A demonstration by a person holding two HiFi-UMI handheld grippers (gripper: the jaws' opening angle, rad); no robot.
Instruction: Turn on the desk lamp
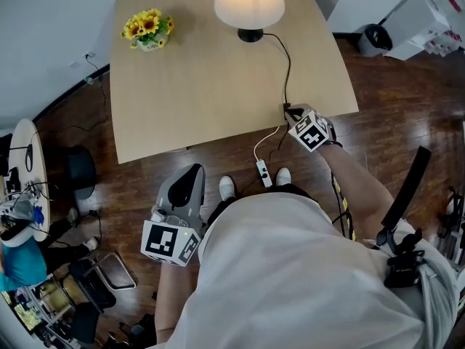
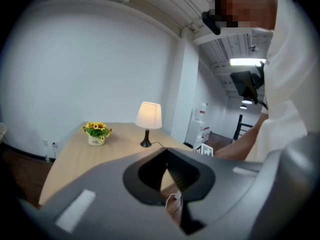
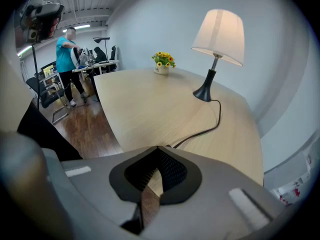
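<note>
Only the head view shows the white inline switch [image 1: 263, 171]. It hangs on its cord below the desk's [image 1: 203, 100] near edge, over the wood floor [image 1: 145, 180]. The right gripper view alone shows a person in a teal top [image 3: 65, 49] standing at a far workbench.

A small white pot [image 1: 150, 42] holds sunflowers [image 1: 147, 25] at the desk's far left corner. The desk lamp [image 1: 249, 2] stands at the far edge with its shade glowing.

The lamp's black cord [image 1: 288, 64] runs to the right tool [image 3: 157, 147] at the near edge. That tool's jaws are together, and a pinch on the cord cannot be confirmed. The left tool [image 2: 167, 150] is closed on nothing, held low and well clear of the lamp.
</note>
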